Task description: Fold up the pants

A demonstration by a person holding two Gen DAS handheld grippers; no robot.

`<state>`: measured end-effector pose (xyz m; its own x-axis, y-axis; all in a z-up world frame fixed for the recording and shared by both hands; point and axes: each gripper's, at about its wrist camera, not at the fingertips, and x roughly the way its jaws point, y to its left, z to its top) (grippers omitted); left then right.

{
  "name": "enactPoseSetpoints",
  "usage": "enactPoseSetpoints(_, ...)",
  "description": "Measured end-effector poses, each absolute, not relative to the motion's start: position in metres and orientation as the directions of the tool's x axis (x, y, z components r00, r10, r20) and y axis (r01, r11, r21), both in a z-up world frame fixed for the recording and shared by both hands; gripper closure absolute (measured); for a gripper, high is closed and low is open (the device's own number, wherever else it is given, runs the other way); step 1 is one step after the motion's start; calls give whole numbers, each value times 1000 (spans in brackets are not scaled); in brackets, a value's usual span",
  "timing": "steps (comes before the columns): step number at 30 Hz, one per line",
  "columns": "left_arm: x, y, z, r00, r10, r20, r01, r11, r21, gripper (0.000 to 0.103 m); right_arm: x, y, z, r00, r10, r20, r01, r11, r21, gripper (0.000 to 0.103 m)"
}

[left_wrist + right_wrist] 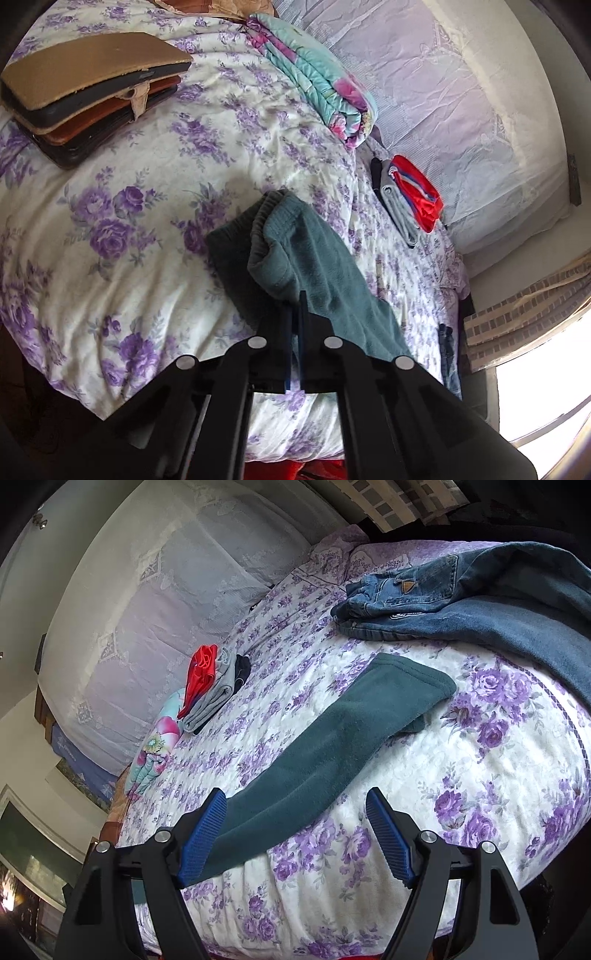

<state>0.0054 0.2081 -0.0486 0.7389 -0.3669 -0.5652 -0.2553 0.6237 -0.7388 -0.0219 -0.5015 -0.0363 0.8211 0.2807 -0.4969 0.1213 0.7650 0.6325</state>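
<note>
Teal fleece pants (314, 251) lie on the floral bedspread (129, 206), their elastic waistband bunched up at the far end. My left gripper (294, 306) is shut on the pants fabric near the waist. In the right wrist view the pants legs (332, 738) stretch flat across the bed toward the far right. My right gripper (295, 805) is open just above the near part of the legs, with its left blue pad (205, 830) against the fabric edge and nothing between the jaws.
A stack of folded red and grey clothes (410, 199) (210, 686) lies by the white lace curtain. A folded turquoise quilt (314, 74), tan and dark cases (85, 92), and blue jeans with another blue garment (443, 602) lie on the bed.
</note>
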Motion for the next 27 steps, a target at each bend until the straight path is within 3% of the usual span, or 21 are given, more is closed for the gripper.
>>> enactPoseSetpoints(6,4,211,-35,760,-374,-532,-220,622,-752,102,-33,-523,-38,835,321,-446,124,680,723,27)
enactPoseSetpoints(7,4,210,-34,761,-374,-531,-219,623,-751,102,-33,-524,-39,838,332,-434,116,667,736,30)
enactPoseSetpoints(9,6,210,-34,759,-375,-533,-220,623,-751,102,-30,-524,-42,832,358,-424,105,649,753,45)
enactPoseSetpoints(15,10,211,-39,751,-379,-540,-230,616,-753,102,-18,-533,-59,822,347,-452,160,622,767,65)
enactPoseSetpoints(19,13,212,-40,748,-382,-543,-233,615,-753,102,-8,-533,-57,822,332,-464,154,654,741,71)
enactPoseSetpoints(21,16,213,-38,747,-383,-544,-231,617,-752,102,-4,-534,-54,825,324,-463,147,668,730,100)
enactPoseSetpoints(27,28,212,-21,761,-384,-523,-194,635,-748,102,-2,-532,-32,854,306,-421,98,700,707,101)
